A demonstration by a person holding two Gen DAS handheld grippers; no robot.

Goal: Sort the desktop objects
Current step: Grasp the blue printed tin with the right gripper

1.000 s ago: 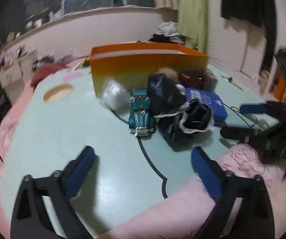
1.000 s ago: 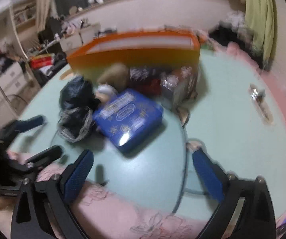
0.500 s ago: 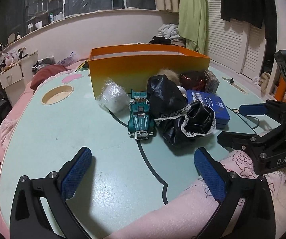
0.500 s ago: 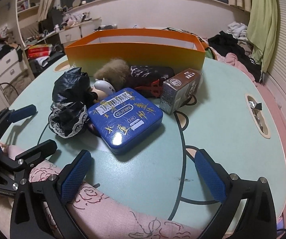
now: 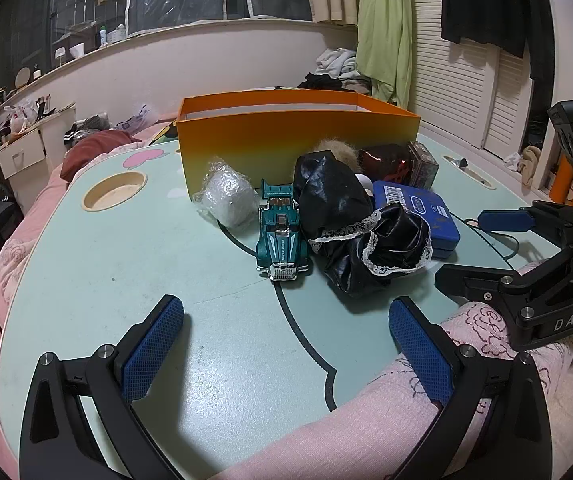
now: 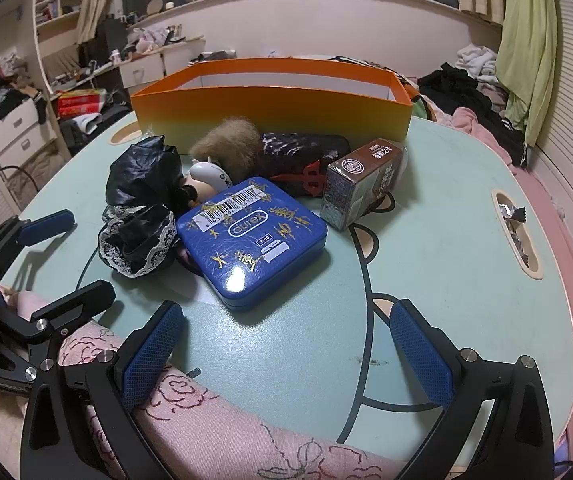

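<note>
All the things sit in front of the orange box (image 5: 298, 136) — a white wrapped ball (image 5: 228, 198), a green toy car (image 5: 282, 236), a doll in shiny black (image 5: 358, 232), a flat blue tin (image 6: 252, 236) and a brown carton (image 6: 362, 186) lying on its side.

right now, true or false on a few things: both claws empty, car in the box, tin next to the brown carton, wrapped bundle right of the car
1. Both the left claw and right claw are open and hold nothing. True.
2. The green toy car is inside the orange box. False: it stands on the table in front of the box.
3. The blue tin lies beside the brown carton. True.
4. The white wrapped bundle lies right of the car. False: it lies left of it.
</note>
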